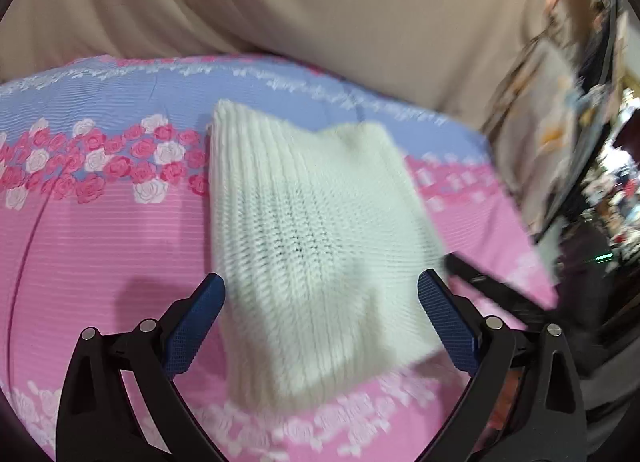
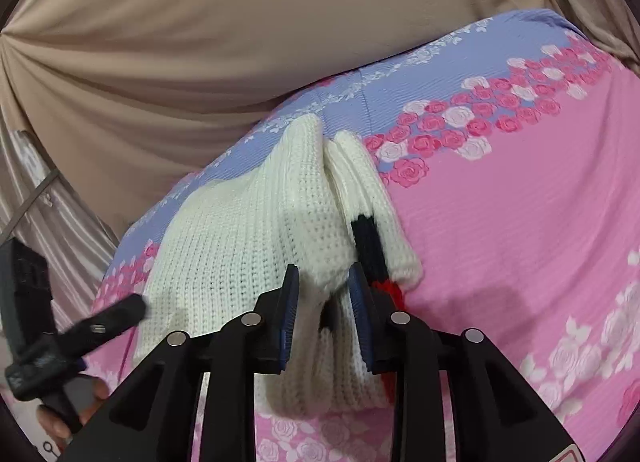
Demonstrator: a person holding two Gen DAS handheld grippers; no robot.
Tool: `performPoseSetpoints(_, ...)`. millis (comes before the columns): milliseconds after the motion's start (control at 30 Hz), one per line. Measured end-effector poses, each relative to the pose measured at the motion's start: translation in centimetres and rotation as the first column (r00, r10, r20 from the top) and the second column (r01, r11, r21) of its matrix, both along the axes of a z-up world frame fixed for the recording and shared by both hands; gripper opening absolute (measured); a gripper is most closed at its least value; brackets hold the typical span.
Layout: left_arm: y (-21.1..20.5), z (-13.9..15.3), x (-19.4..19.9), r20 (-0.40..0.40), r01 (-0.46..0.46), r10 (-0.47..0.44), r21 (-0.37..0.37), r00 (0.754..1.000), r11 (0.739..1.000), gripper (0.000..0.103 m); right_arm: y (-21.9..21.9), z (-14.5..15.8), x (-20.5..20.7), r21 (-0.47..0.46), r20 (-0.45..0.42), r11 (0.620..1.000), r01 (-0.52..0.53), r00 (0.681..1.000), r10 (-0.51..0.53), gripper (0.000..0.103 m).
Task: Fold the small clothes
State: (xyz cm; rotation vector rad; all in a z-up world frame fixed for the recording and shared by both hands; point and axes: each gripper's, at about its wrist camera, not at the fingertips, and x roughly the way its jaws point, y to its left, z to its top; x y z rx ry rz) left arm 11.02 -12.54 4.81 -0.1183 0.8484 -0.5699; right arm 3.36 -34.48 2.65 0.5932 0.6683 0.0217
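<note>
The white sweater (image 2: pixel 248 254) lies folded on the bedspread (image 2: pixel 520 221), its length running away from the right gripper (image 2: pixel 323 282), apparently pinching its near edge, while the left gripper (image 1: pixel 322 290) hovers wide open and empty.

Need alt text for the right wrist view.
The right gripper pinches a folded white knit sweater with black and red trim, lying on a pink and blue rose-print sheet. Beige curtain behind.

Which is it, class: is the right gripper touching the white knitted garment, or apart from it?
Touching. The right wrist view shows the right gripper with its blue pads closed on a fold of the white knitted garment.
</note>
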Motion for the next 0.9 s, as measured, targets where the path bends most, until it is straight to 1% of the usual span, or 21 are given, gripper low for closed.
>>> performPoseSetpoints(67,-0.7,-1.2,0.3,0.016,-0.049,0.049,0.048,0.999,0.998,0.095,0.2,-0.6,0.9,0.003,-0.023,0.999,-0.043,0.999,0.043,0.040)
performPoseSetpoints(133,-0.9,-2.4,0.7,-0.004,-0.058,0.059,0.072,0.998,0.996,0.095,0.5,-1.6,2.1,0.010,-0.039,0.996,-0.085,0.996,0.086,0.044)
performPoseSetpoints(167,-0.7,-2.8,0.9,-0.022,-0.059,0.061,0.072,0.998,0.996,0.095,0.9,-1.8,2.8,-0.003,-0.050,0.995,-0.099,0.994,0.098,0.042)
performPoseSetpoints(200,-0.7,-3.1,1.1,-0.042,-0.061,0.064,0.069,0.997,0.996,0.095,1.2,-1.9,3.4,-0.022,-0.059,0.994,-0.108,0.993,0.107,0.037)
performPoseSetpoints(233,-0.5,-3.2,1.3,-0.063,-0.067,0.071,0.061,0.996,0.996,0.095,1.3,-1.5,3.7,-0.033,-0.052,0.993,-0.114,0.992,0.112,0.019)
performPoseSetpoints(267,-0.5,-2.9,1.3,-0.065,-0.074,0.077,0.050,0.995,0.996,0.095,1.3,-1.0,3.6,-0.033,-0.038,0.992,-0.121,0.992,0.120,0.014)
performPoseSetpoints(300,-0.4,-2.5,1.2,-0.058,-0.076,0.078,0.047,0.995,0.996,0.095,1.2,0.0,3.0,-0.035,-0.011,0.992,-0.122,0.993,0.122,0.014)
performPoseSetpoints(333,-0.5,-2.2,1.2,-0.043,-0.077,0.080,0.050,0.996,0.996,0.095,0.6,1.2,2.3,-0.051,0.030,0.994,-0.098,0.995,0.099,0.013)
performPoseSetpoints(400,-0.9,-1.7,1.1,-0.019,-0.071,0.072,0.058,0.997,0.996,0.096,-0.2,2.0,1.3,-0.060,0.060,0.996,-0.067,0.996,0.071,0.013)
performPoseSetpoints(433,-1.2,-1.7,1.1,-0.015,-0.064,0.065,0.065,0.998,0.996,0.097,-0.7,1.3,1.3,-0.046,0.044,0.997,-0.062,0.997,0.064,0.013)
performPoseSetpoints(500,-2.0,-2.3,1.1,-0.005,-0.059,0.059,0.106,0.998,0.993,0.097,-1.0,-1.8,2.1,-0.027,-0.057,0.997,-0.071,0.996,0.069,0.012)
performPoseSetpoints(533,-2.3,-2.8,1.1,-0.006,-0.055,0.056,0.129,0.998,0.990,0.098,-1.1,-2.5,2.0,-0.018,-0.058,0.997,-0.080,0.995,0.078,0.011)
performPoseSetpoints(567,-2.4,-3.3,1.1,-0.013,-0.055,0.058,0.144,0.998,0.988,0.098,-1.2,-2.5,1.6,-0.018,-0.040,0.997,-0.076,0.996,0.075,0.011)
performPoseSetpoints(600,-2.2,-3.4,0.9,-0.022,-0.059,0.063,0.138,0.998,0.989,0.098,-1.2,-1.7,1.1,-0.025,-0.036,0.997,-0.072,0.997,0.071,0.014)
performPoseSetpoints(667,-1.6,-2.9,0.6,-0.031,-0.074,0.078,0.104,0.997,0.992,0.097,-1.5,0.0,-0.1,-0.040,0.005,0.999,-0.025,1.000,0.025,0.023)
performPoseSetpoints(700,-0.7,-2.1,0.1,-0.012,-0.095,0.096,0.086,0.995,0.992,0.096,-1.5,0.8,-0.6,-0.049,0.026,0.999,0.002,1.000,-0.001,0.024)
performPoseSetpoints(733,0.0,-1.1,-0.4,0.023,-0.117,0.115,0.078,0.993,0.990,0.096,-1.6,2.2,-1.7,-0.075,0.072,0.996,0.052,0.996,-0.046,0.024)
performPoseSetpoints(767,0.5,-0.2,-0.8,0.062,-0.136,0.132,0.075,0.989,0.988,0.096,-1.3,3.0,-2.1,-0.085,0.098,0.995,0.055,0.994,-0.046,0.024)
performPoseSetpoints(800,1.1,0.9,-1.2,0.110,-0.159,0.150,0.075,0.983,0.984,0.097,-1.0,3.6,-2.1,-0.089,0.112,0.995,0.037,0.993,-0.027,0.024)
performPoseSetpoints(833,1.3,1.6,-1.2,0.142,-0.175,0.163,0.078,0.976,0.981,0.097,-0.4,4.4,-1.6,-0.089,0.125,0.996,-0.011,0.992,0.023,0.024)
performPoseSetpoints(900,1.1,1.9,-0.4,0.166,-0.187,0.166,0.120,0.972,0.975,0.097,1.3,5.0,0.1,-0.119,0.116,0.988,-0.098,0.987,0.112,0.024)
